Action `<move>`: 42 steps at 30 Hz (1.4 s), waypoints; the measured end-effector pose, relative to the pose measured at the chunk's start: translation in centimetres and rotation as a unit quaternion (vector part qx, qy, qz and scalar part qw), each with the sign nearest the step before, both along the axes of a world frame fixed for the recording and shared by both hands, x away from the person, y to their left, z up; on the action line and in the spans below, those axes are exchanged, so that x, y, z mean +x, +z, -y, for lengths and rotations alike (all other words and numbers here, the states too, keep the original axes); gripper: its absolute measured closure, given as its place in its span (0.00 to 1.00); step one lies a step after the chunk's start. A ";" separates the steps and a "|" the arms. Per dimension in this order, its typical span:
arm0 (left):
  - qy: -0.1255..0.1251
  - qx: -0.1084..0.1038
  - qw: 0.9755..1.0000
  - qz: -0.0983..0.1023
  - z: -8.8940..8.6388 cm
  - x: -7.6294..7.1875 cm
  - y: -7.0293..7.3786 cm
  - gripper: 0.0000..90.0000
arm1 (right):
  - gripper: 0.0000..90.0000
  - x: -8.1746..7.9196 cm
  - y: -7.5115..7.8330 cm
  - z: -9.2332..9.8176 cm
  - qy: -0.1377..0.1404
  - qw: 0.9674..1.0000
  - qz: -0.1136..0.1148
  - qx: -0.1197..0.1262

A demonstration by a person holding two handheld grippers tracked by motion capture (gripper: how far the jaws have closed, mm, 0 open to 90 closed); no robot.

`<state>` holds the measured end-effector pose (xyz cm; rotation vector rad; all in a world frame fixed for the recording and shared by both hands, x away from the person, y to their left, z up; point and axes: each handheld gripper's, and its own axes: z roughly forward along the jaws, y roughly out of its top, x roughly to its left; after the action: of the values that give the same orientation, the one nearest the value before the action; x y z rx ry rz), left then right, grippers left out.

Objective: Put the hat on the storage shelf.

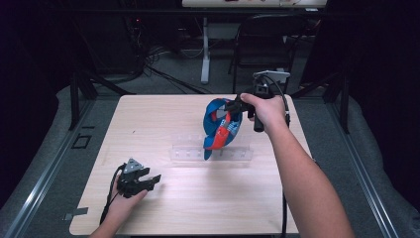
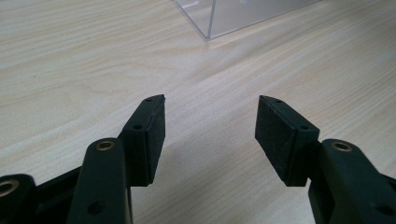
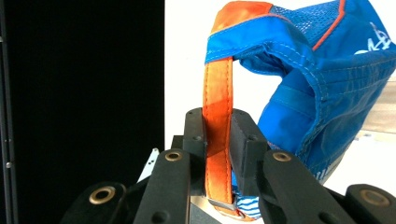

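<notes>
Here the blue cap (image 1: 221,126) hangs in the air above the table (image 1: 148,119), at about two o'clock from the table's centre in the high view, its lower edge dangling over a clear plastic rack (image 1: 210,151) that lies flat on the wood. The cap is blue mesh and fabric with orange-red trim, and it droops folded rather than holding its shape. In the right gripper view its orange strap (image 3: 218,126) runs straight up between the two black jaws — the pads are clenched on it from both sides, with a small metal buckle showing at the strap's bottom end, and the blue body of the cap swings off toward two o'clock of the jaws.

The right gripper (image 1: 236,106) that grasps the strap sits at three o'clock of the cap in the high view, pointing left toward it, carried by the person's right hand (image 1: 267,111), whose forearm reaches in from the bottom edge.

Well apart, at about seven o'clock of the cap near the table's front left, the left gripper (image 1: 148,182) rests low on the wood in the person's left hand (image 1: 124,203). Its jaws stand released, wide apart with bare table between the pads (image 2: 275,135), and a corner of the clear rack shows at twelve o'clock beyond them in the left gripper view.

Past the table, at twelve o'clock, stands a dark chair (image 1: 262,44) on a floor strewn with cables.
</notes>
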<state>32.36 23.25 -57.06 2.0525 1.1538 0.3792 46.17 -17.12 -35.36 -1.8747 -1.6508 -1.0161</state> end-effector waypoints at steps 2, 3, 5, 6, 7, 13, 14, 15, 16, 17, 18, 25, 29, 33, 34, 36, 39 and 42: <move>-0.001 0.000 1.000 0.000 0.0 0.0 0.0 0.48 | 0.87 0.0 0.0 0.1 -0.001 1.000 -0.001 0.000; 0.000 -0.001 1.000 0.000 0.0 0.0 0.0 0.48 | 0.87 0.0 -0.1 0.1 -0.003 1.000 0.000 -0.001; 0.000 -0.001 1.000 0.000 0.0 0.0 0.0 0.48 | 0.87 0.0 -0.3 0.2 -0.003 1.000 -0.002 -0.003; 0.000 -0.001 1.000 0.000 0.0 0.0 0.0 0.48 | 0.87 0.0 -0.3 0.2 -0.003 1.000 -0.002 -0.003; 0.000 -0.001 1.000 0.001 0.0 0.0 0.0 0.48 | 0.87 0.0 -0.4 0.2 -0.005 1.000 -0.004 -0.004; -0.001 0.000 1.000 0.000 0.0 0.0 0.0 0.48 | 0.87 0.0 -1.0 0.6 -0.007 1.000 -0.007 -0.009; -0.001 0.000 1.000 0.000 0.0 0.0 0.0 0.48 | 0.87 0.0 -1.1 0.7 -0.007 1.000 -0.009 -0.010; -0.001 -0.001 1.000 0.000 0.0 0.0 0.0 0.48 | 0.87 0.0 -1.2 0.8 -0.006 1.000 -0.009 -0.010; 0.000 -0.001 1.000 0.000 0.0 0.0 0.0 0.48 | 0.87 0.0 -1.4 0.9 -0.006 1.000 -0.009 -0.014; -0.001 0.000 1.000 0.000 0.0 0.0 0.0 0.48 | 0.87 0.0 -1.5 1.0 -0.008 1.000 -0.010 -0.017; -0.001 0.000 1.000 0.000 0.0 0.0 0.0 0.48 | 0.86 0.0 -1.6 1.0 -0.015 1.000 -0.010 -0.019; 0.001 -0.001 1.000 0.003 0.1 0.0 -0.1 0.48 | 0.86 -0.1 -2.5 1.5 -0.011 0.999 -0.012 -0.030; 0.000 -0.001 1.000 0.003 0.1 0.0 -0.1 0.48 | 0.86 -0.2 -3.1 1.8 -0.009 0.998 -0.014 -0.060; 0.001 -0.001 1.000 0.002 0.1 0.0 -0.1 0.48 | 0.86 -0.2 -3.6 1.9 -0.009 0.997 -0.021 -0.079; 0.001 -0.001 1.000 0.003 0.1 0.0 -0.1 0.48 | 0.86 -0.2 -3.6 1.9 -0.009 0.997 -0.021 -0.079; 0.001 -0.001 1.000 0.004 0.1 0.0 -0.1 0.48 | 0.86 -0.3 -4.0 1.9 -0.014 0.996 -0.023 -0.085; 0.003 -0.002 1.000 0.006 0.1 0.0 -0.1 0.48 | 0.84 -0.4 -4.4 2.1 -0.009 0.995 -0.023 -0.101; 0.002 -0.001 1.000 0.004 0.1 0.0 -0.1 0.48 | 0.83 -0.5 -4.6 2.2 -0.013 0.994 -0.024 -0.104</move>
<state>32.38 23.16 -57.14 2.0457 1.1533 0.3869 45.71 -19.29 -39.97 -2.0420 -1.7661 -0.8287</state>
